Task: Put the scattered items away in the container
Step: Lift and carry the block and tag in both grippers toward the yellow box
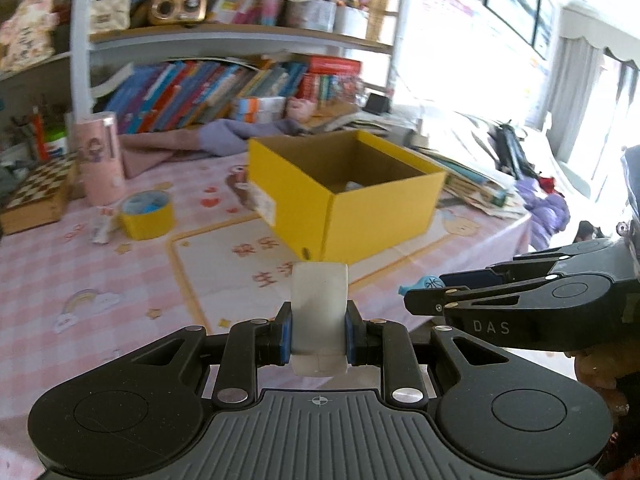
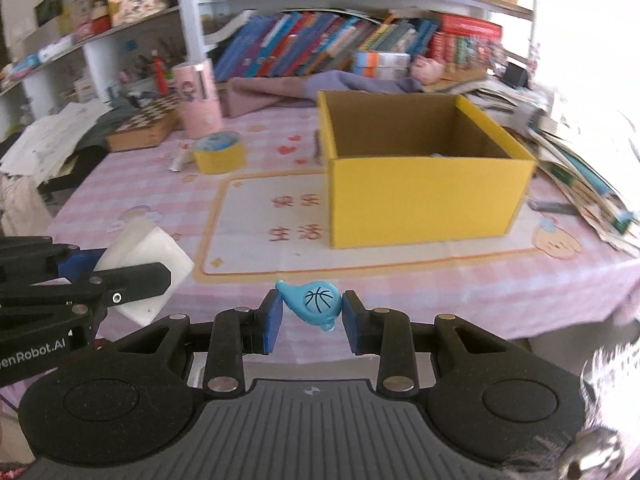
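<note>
An open yellow cardboard box (image 1: 360, 208) (image 2: 424, 196) stands on the pink checked tablecloth; something pale lies at its bottom. My left gripper (image 1: 319, 334) is shut on a white tissue pack (image 1: 319, 312), held above the table in front of the box; the pack also shows in the right wrist view (image 2: 148, 256). My right gripper (image 2: 310, 320) is shut on a small blue whistle with a basketball print (image 2: 314, 301), just right of the left gripper; the whistle also shows in the left wrist view (image 1: 422, 284). A yellow tape roll (image 1: 148, 214) (image 2: 219, 153) lies to the left.
A pink cylinder (image 1: 100, 158) (image 2: 199, 98) and a chessboard box (image 1: 34, 196) (image 2: 144, 126) stand at the left. A small wrapper (image 1: 102, 228) lies by the tape. Purple cloth (image 2: 304, 88) and bookshelves are behind. Stacked books and papers (image 2: 580, 176) crowd the right edge.
</note>
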`<action>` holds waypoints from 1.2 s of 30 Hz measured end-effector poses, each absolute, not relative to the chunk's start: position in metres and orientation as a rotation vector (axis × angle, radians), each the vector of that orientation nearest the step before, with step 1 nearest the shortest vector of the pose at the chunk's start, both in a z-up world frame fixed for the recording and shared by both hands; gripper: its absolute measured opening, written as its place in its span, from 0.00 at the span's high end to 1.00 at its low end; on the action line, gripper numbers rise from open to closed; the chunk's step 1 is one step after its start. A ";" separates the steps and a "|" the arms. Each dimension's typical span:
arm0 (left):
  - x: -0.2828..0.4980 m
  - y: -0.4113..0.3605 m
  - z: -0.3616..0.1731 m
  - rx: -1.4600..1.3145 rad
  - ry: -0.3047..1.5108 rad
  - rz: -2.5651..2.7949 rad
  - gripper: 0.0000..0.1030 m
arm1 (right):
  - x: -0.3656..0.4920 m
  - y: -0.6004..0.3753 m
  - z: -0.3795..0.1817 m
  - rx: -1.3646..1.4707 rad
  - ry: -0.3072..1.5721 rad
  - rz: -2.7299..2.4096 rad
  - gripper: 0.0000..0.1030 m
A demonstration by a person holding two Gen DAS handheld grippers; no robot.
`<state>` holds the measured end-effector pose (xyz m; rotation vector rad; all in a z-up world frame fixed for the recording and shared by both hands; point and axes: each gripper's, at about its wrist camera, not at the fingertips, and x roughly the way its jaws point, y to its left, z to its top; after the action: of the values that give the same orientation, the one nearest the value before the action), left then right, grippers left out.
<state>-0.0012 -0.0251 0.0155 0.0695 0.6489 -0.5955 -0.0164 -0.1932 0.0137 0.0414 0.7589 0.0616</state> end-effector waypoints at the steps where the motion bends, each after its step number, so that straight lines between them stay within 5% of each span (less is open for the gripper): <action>1: 0.000 -0.028 0.015 0.070 0.650 -0.606 0.78 | -0.018 -0.196 0.014 0.044 0.760 0.050 0.71; 36: 0.040 -0.106 0.013 0.110 0.645 -0.807 0.78 | -0.006 -0.271 0.016 0.089 0.772 -0.149 0.71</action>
<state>0.0399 -0.1056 0.0126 0.1098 0.6446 -0.8067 -0.0059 -0.2708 0.0160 0.0889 0.7717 -0.1489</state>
